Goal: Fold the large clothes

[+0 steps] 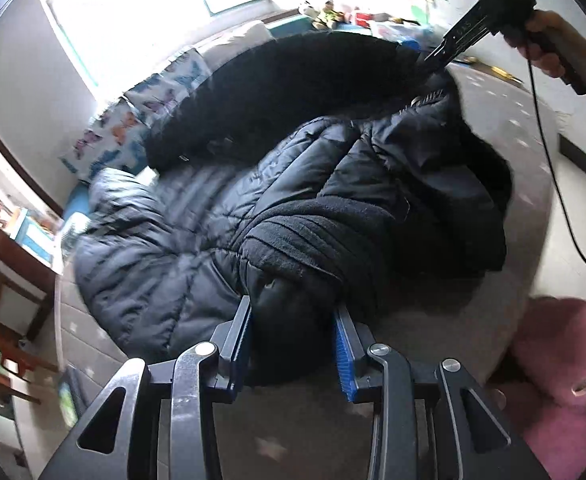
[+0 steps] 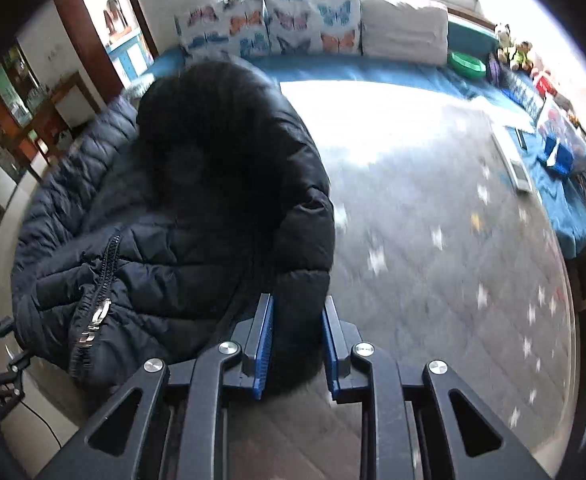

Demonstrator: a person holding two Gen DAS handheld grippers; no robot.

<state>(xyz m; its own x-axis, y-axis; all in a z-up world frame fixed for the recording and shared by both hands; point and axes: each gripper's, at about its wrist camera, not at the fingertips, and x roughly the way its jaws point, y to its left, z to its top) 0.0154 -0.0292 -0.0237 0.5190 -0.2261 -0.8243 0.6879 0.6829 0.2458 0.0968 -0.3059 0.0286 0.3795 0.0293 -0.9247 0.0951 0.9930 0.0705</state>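
Note:
A large dark navy puffer jacket [image 1: 221, 216] with a black fur-trimmed hood [image 1: 277, 80] lies bunched on a grey quilted mat [image 1: 493, 104]. My left gripper [image 1: 293, 320] is shut on a thick fold of the jacket near its fleece-lined edge [image 1: 293, 232]. My right gripper [image 2: 297, 312] is shut on a bulge of the jacket [image 2: 173, 248] by the hood side [image 2: 213, 128]. The jacket's zipper [image 2: 101, 304] shows left of it. The right gripper also shows in the left wrist view [image 1: 433, 58], at the hood's far edge.
A blue-covered bench [image 2: 373, 70] with butterfly cushions [image 2: 277, 26] and a white cushion [image 2: 405, 28] runs behind the mat [image 2: 433, 240]. A green bowl [image 2: 467, 64], toys and boxes lie along the right. A pink sleeve [image 1: 565, 360] is at the right. A cable [image 1: 549, 160] hangs there.

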